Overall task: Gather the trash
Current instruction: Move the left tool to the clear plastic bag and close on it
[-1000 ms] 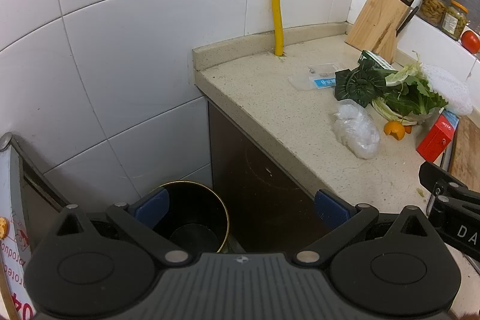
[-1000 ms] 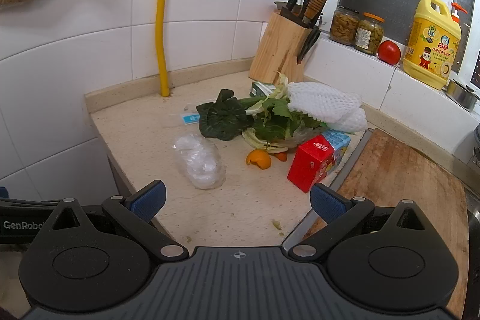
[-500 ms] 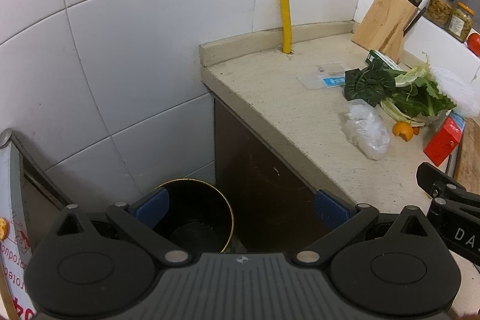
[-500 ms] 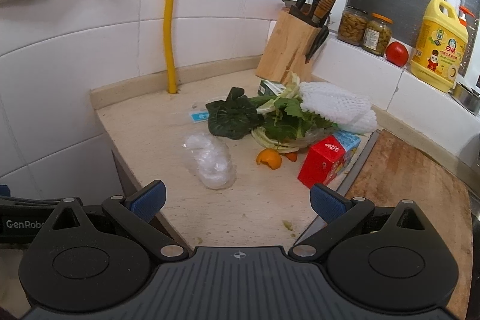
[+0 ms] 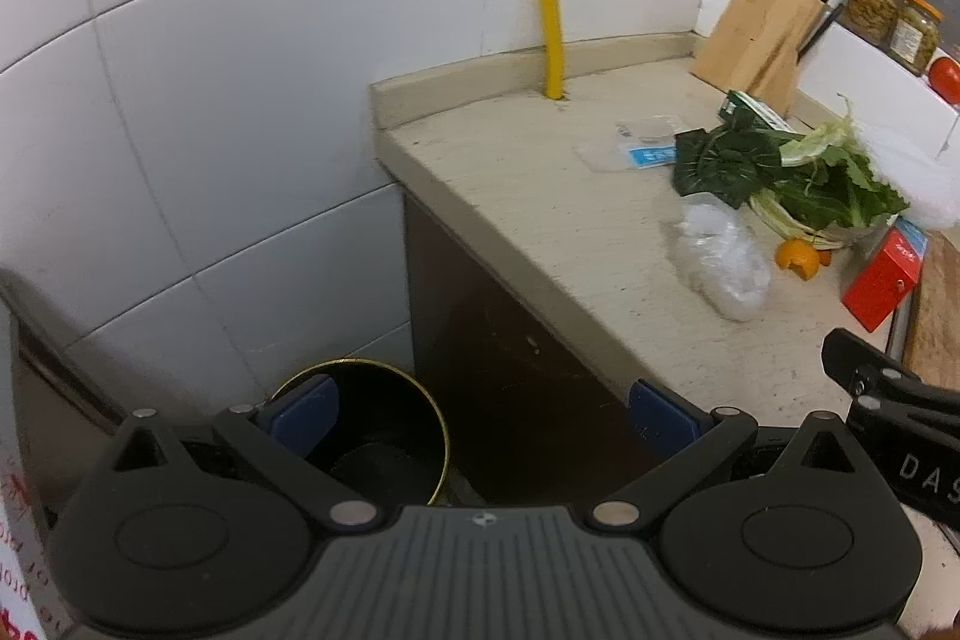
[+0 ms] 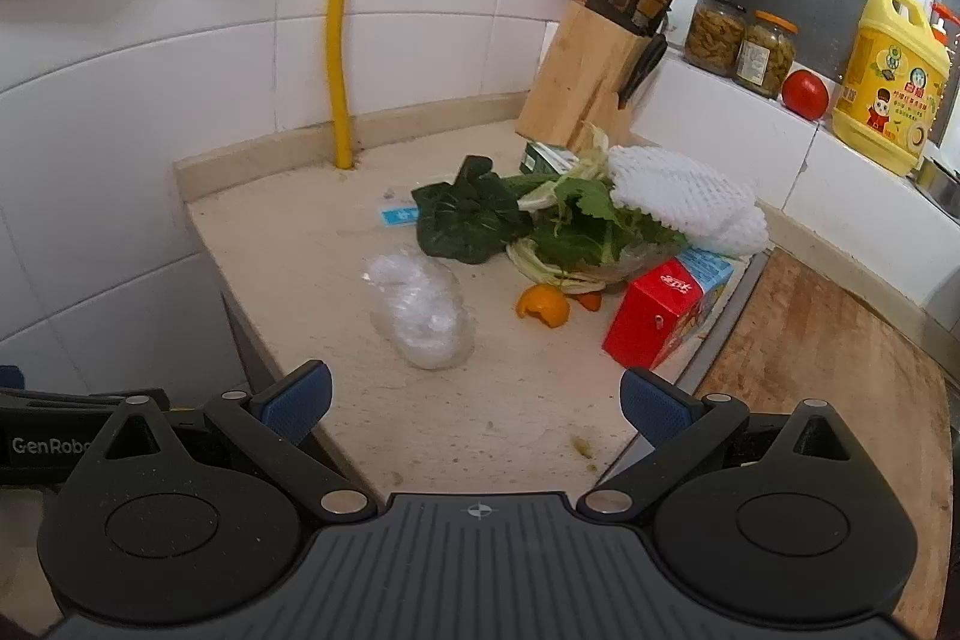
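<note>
Fingers of both the left gripper [image 5: 480, 409] and right gripper [image 6: 474, 394] are spread and empty; the view has been drawn back slightly from the beige stone counter [image 6: 288, 244], where a crumpled clear plastic bag [image 6: 420, 307] lies uncollected, the round black bin [image 5: 384, 424] waiting below

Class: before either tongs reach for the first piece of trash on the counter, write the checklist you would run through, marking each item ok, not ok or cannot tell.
1. Right tongs open and empty: ok.
2. Left tongs open and empty: ok.
3. Crumpled plastic bag lies apart from the other litter, with bare counter before it: ok.
4. Trash bin on the floor beside the cabinet, uncovered: ok.
5. Room left in the bin: cannot tell, its inside is dark.
6. Orange peel free of the greens: cannot tell.
</note>
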Demonstrator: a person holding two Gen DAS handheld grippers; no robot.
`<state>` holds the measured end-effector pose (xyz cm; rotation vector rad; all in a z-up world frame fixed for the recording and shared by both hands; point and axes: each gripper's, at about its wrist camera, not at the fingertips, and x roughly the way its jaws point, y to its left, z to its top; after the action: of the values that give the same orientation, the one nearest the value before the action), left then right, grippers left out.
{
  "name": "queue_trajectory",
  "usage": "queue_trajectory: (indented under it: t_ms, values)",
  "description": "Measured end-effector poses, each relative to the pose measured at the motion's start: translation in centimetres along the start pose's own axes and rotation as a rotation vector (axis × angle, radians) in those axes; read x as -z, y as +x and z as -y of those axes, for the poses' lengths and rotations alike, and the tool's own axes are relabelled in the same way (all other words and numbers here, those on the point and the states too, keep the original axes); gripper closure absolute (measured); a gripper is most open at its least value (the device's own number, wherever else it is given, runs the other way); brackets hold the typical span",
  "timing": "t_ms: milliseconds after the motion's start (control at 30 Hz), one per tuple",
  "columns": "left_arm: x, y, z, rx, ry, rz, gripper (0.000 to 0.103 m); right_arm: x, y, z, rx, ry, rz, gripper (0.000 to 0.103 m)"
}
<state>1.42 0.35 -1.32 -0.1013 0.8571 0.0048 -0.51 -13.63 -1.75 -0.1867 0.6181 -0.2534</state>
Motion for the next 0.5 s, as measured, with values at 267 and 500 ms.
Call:
queue_trajectory:
  t_ms: [267,500]
  values:
    - [-2.8,1.0,2.5,-0.007,0.038,0.069,0.004,-1.4,2.1,2.7,-0.004,0.018,0.016,0.000]
    - [-5.9,2.7,6.1,0.050,0.105,0.117,0.004,-3.4,4.0,6.5,0.047,0.033,0.060,0.000]
